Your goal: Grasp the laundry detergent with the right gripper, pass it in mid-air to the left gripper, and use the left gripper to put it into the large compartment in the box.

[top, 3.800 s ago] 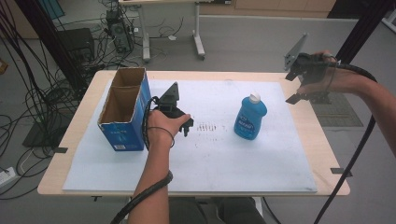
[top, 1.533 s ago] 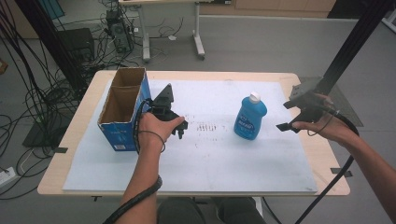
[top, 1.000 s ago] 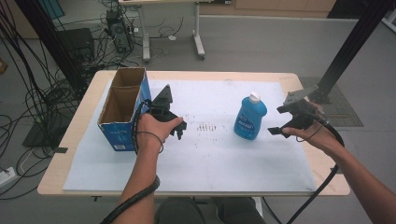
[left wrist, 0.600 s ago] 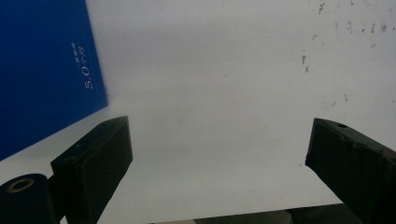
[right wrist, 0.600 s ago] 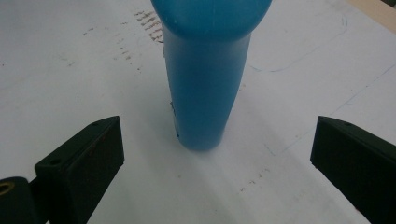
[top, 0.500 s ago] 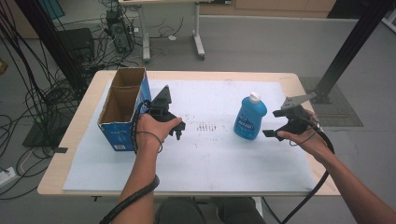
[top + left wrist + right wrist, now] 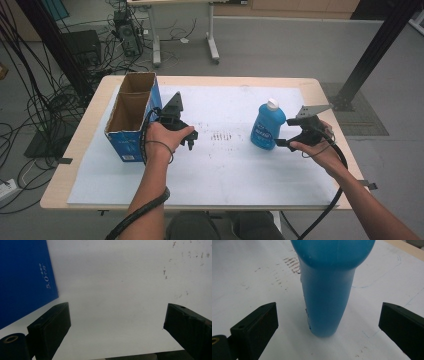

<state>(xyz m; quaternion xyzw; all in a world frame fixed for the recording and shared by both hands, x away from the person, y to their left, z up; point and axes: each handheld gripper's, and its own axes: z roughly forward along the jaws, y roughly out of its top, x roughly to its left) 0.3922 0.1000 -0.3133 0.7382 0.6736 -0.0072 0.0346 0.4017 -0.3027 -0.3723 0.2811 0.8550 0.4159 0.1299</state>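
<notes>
The table (image 7: 320,95) carries a white sheet, an open blue cardboard box (image 7: 131,117) at its left and a blue bottle (image 7: 264,127) standing upright at centre-right. The right gripper (image 7: 283,142) is just beside the bottle, jaws spread wide. I think it should advance level until the body sits between the jaws, then close gently. The right gripper view reveals the bottle centred between them. The left gripper (image 7: 189,144), released too, rests near the box.

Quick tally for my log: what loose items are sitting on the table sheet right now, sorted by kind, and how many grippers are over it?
Blue bottle, white cap: 1
Open cardboard box, blue sides: 1
Grippers: 2, left gripper and right gripper, both open
Total: 4
</notes>
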